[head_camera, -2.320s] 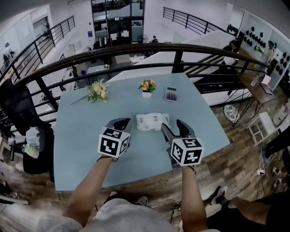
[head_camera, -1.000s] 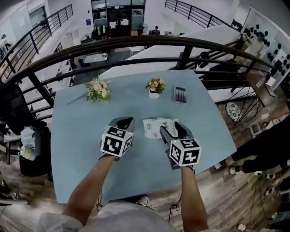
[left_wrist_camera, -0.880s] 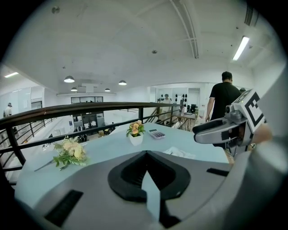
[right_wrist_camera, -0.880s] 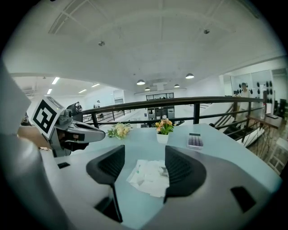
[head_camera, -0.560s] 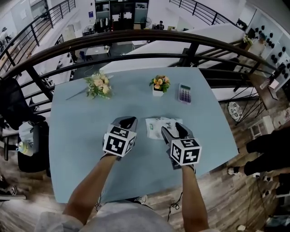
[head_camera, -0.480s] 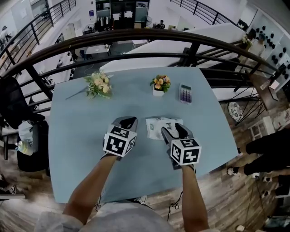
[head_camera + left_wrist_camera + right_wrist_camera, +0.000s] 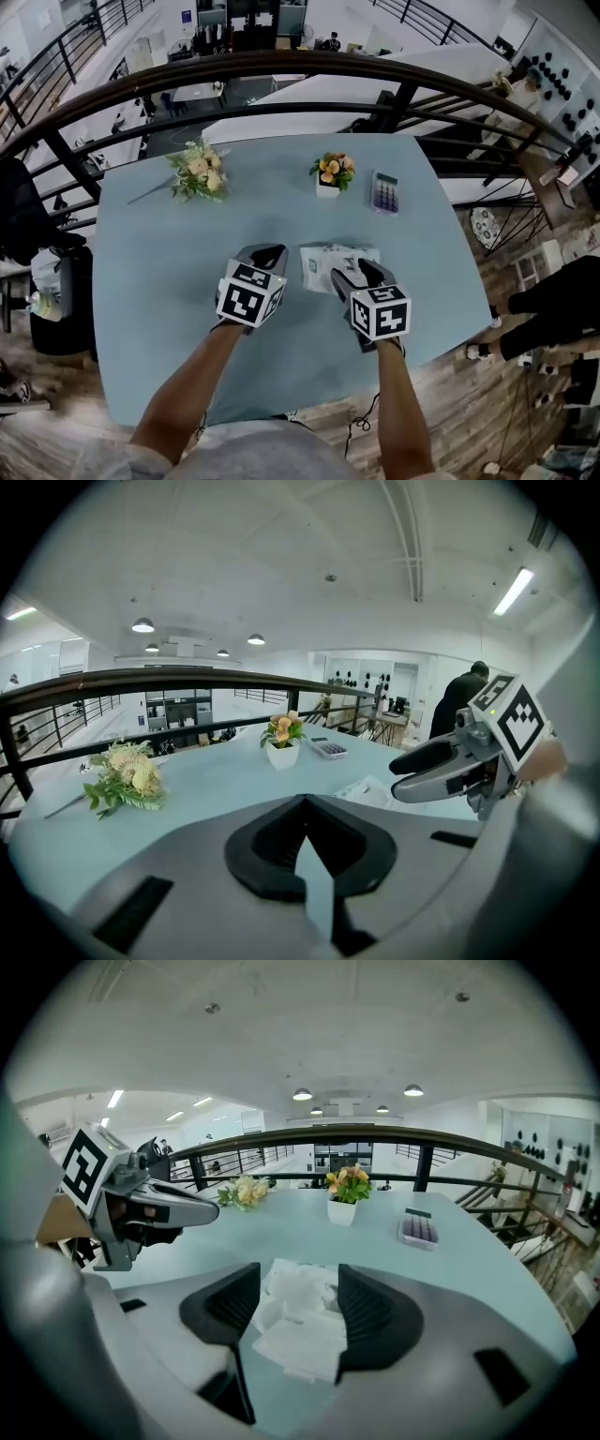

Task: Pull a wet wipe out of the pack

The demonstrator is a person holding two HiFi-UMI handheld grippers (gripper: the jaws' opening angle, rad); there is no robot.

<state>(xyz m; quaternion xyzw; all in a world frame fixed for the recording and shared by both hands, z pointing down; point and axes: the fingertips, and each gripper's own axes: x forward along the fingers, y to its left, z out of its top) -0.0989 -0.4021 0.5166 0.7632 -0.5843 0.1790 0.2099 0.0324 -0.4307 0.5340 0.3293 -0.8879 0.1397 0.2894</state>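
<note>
**Wet wipe pack (image 7: 330,259) lies flat under the open right hand-held gripper (image 7: 358,272)**

A pale blue tabletop (image 7: 159,281) fills the middle of the head view, with a dark curved railing (image 7: 281,67) running past its far edge. The person's two forearms reach in from below, each holding a hand-held gripper over the near half of the tabletop.

The left hand-held gripper (image 7: 261,255) hovers just left of the wet wipe pack and apart from it. In the left gripper view its dark pads meet at the tips with nothing between them, so it is clenched and empty.

The right hand-held gripper sits over the right part of the pack. In the right gripper view its jaws stand well apart, one on each side of the pack's white, crinkled top (image 7: 298,1321). Whether either pad touches the pack cannot be told.

The pack rests near the tabletop's centre, between the two grippers and slightly nearer the right one.

Farther back, a loose bunch of pale flowers (image 7: 197,173) lies at the left. A small white pot of orange flowers (image 7: 329,174) stands near the middle. Just to its right lies a calculator (image 7: 384,192) with purple keys.
</note>
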